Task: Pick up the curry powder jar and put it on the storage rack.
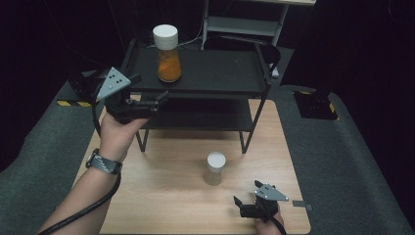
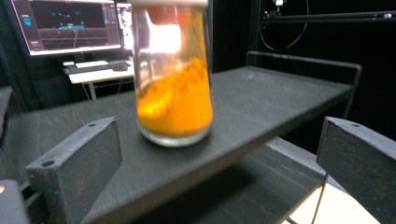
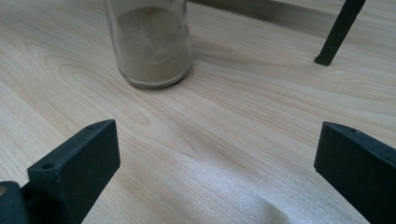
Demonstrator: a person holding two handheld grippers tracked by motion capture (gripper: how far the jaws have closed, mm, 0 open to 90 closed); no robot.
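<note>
1. Your left gripper (image 1: 149,100) is held up at the front left edge of the shelf's top tier, its two blocky matte-black jaws spread wide with nothing between them.
2. Straight ahead of those jaws, slightly toward the left jaw and well clear of both, the orange jar (image 2: 172,74) stands upright on the top tier. It is a clear glass cylinder with a rounded base, partly filled with a bright orange powder that clings unevenly to the wall, and it has a smooth white screw cap.
3. The shelf (image 1: 215,73) is a two-tier black rack on thin metal legs; its top board has a dull, finely grained surface and a slim raised rail at the far end.
4. Your right gripper (image 1: 249,201) sits low over the counter (image 1: 166,196), a pale wood-grain board with a smooth, faintly glossy finish. Its jaws are also wide apart and hold nothing.
5. Ahead of the right jaws, nearer the left jaw and apart from it, the beige jar (image 3: 152,44) stands upright on the counter: clear glass, round, holding a fine sandy powder, with a white cap.
6. Further ahead past the right jaw, one slim black shelf leg (image 3: 337,32) meets the counter.
</note>
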